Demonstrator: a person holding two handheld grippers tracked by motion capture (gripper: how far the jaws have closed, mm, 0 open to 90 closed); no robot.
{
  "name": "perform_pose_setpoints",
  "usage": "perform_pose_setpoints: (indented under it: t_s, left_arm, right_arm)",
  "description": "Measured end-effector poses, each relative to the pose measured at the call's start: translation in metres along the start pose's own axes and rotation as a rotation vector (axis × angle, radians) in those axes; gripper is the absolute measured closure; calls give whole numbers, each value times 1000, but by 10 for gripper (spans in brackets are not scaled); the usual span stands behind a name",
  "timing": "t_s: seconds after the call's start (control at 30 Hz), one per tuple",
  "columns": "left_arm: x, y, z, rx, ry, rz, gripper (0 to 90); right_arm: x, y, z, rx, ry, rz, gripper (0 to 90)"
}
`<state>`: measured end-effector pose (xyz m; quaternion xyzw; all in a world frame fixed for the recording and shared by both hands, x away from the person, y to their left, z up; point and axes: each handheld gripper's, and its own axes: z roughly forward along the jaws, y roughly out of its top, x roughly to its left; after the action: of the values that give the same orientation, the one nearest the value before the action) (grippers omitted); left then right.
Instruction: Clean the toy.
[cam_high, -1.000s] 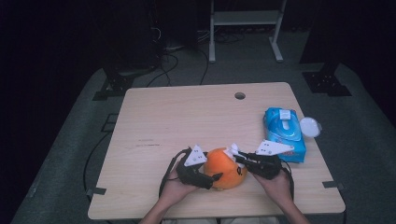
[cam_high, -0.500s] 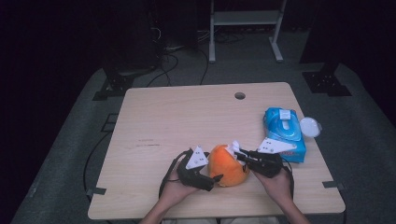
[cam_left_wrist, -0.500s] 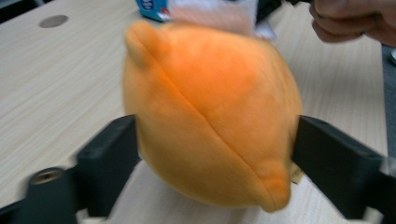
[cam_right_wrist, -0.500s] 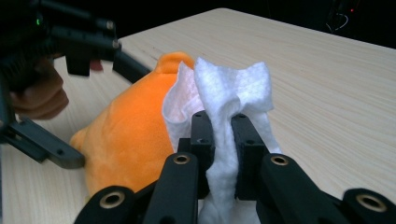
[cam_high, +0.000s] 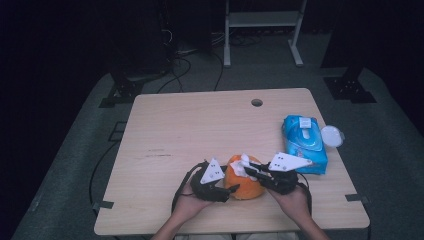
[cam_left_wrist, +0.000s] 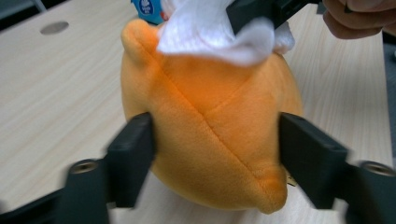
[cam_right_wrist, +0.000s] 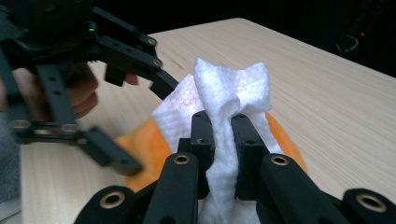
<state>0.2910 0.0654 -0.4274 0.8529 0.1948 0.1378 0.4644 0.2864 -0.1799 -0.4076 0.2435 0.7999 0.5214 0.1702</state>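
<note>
Orange plush toy (cam_left_wrist: 210, 135) clamped between left gripper (cam_left_wrist: 217, 154) jaws; right gripper (cam_right_wrist: 223, 140) pinches white wipe (cam_right_wrist: 229, 98), pressed on toy's top.

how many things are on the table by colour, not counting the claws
orange: 1, the plush toy, clamped by the left claw
white: 2, the wipe pinched in the right claw, and the round lid at the table's right edge
blue: 1, the wipes pack
total: 4
</note>
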Motion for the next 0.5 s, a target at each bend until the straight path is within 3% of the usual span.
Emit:
perform_pose_setpoints:
  t_s: [0.07, 0.1, 0.27, 0.33, 0.4, 0.5]
  left_arm:
    - [3, -1, 4, 15, -22, -36, 216]
    - [3, -2, 5, 19, -16, -33, 217]
    - [-3, 1, 1, -7, 8, -2, 338]
    - [-7, 3, 1, -4, 20, 34, 351]
    - [-6, 2, 1, -22, 9, 22, 366]
    - [-6, 2, 1, -15, 8, 38, 370]
  right_arm:
    - [-2, -2, 0, 3, -8, 11, 805]
    - [0, -2, 1, 1, -2, 7, 805]
    - [26, 6, 12, 12, 50, -69, 805]
    - [32, 8, 15, 24, 51, -111, 804]
    - [28, 9, 12, 19, 26, -109, 805]
    - [11, 6, 4, 3, -22, -63, 805]
